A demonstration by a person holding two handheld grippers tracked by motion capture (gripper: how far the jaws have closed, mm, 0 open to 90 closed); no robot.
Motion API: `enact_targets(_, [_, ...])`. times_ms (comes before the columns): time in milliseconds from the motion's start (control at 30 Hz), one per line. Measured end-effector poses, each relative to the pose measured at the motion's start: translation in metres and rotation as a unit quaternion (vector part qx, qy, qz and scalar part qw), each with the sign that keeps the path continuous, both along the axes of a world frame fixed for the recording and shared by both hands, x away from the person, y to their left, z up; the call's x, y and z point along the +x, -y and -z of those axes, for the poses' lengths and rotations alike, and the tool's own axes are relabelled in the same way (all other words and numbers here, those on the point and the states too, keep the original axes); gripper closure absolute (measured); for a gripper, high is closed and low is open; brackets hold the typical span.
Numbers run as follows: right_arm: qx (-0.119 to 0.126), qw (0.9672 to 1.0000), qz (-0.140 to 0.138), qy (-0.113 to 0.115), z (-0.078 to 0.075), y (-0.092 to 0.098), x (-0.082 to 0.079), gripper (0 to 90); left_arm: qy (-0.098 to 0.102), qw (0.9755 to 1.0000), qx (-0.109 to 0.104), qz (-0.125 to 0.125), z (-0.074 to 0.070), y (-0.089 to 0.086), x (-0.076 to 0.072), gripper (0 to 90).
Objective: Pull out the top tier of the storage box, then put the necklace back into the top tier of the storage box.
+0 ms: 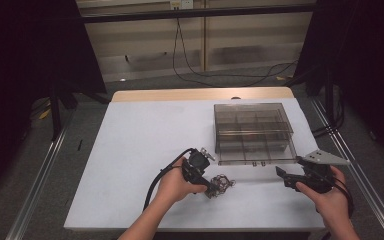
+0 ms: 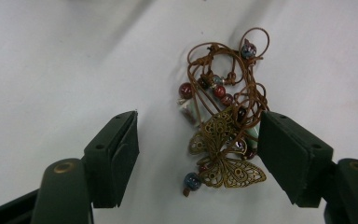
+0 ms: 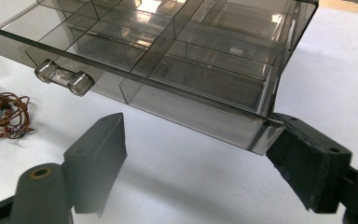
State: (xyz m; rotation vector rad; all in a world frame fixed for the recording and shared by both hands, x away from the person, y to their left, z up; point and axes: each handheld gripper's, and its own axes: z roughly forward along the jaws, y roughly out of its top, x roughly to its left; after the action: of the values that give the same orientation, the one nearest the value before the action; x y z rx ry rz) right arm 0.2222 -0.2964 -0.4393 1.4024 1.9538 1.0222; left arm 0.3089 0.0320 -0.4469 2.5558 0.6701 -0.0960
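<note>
My left gripper [image 2: 198, 154] has its jaws open around the brown-cord beaded necklace with a brass butterfly pendant [image 2: 223, 116] lying on the white desk [image 1: 145, 140]. My right gripper [image 3: 200, 161], jaws open, sits by the smoky clear plastic compartment box [image 3: 205, 70].

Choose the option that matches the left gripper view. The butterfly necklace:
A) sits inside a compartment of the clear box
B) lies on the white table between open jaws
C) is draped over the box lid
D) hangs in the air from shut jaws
B: the necklace lies in a heap on the white table, between the spread jaws of the left gripper.
</note>
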Motion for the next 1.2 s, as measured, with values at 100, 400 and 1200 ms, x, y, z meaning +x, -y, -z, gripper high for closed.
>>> enact_targets(100, [-0.001,1.0000,0.000,0.000,0.000,0.000,0.000,19.8,-0.002,1.0000,-0.001,-0.002,0.001,0.003,0.001,29.1])
enact_targets(400, [-0.002,1.0000,0.000,0.000,-0.001,-0.001,0.000,19.4,-0.004,1.0000,0.006,0.000,0.004,0.008,0.001,28.9])
enact_targets(1200, [-0.006,1.0000,-0.001,0.003,0.000,-0.001,0.000,19.6,-0.023,0.9995,0.016,0.012,0.006,0.011,0.000,69.3])
